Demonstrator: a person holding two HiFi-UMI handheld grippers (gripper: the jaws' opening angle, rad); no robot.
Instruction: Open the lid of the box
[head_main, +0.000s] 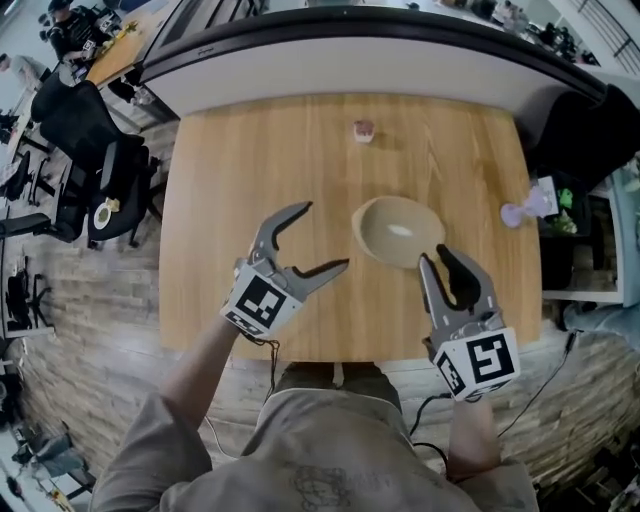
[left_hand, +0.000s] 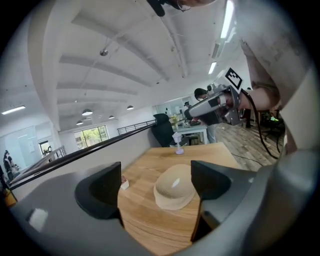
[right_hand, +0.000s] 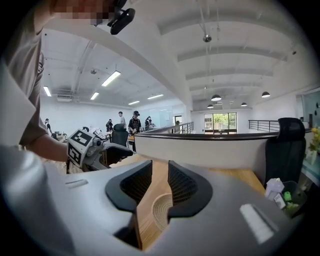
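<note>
The round beige box (head_main: 398, 231) sits on the wooden table (head_main: 230, 180), a little right of centre, with its domed lid on. Nothing has touched it yet, so I'd call this the approach.

The left gripper (head_main: 325, 236) hovers just left of the box with its jaws spread wide and nothing in them; its own view has the box ahead, off the pads. The right gripper (head_main: 435, 256) sits at the near right edge of the box. Its jaws are only a narrow gap apart and empty, with the box's rim showing through that gap.

Next up, I'd say, is one claw bracing the base while the other gets hold of the lid. That dome looks smooth, so the hold wants to land low on the lid.

Well apart from all this are a small pinkish thing (head_main: 363, 131) at the far side and a purple trinket (head_main: 525, 208) at the right edge.
</note>
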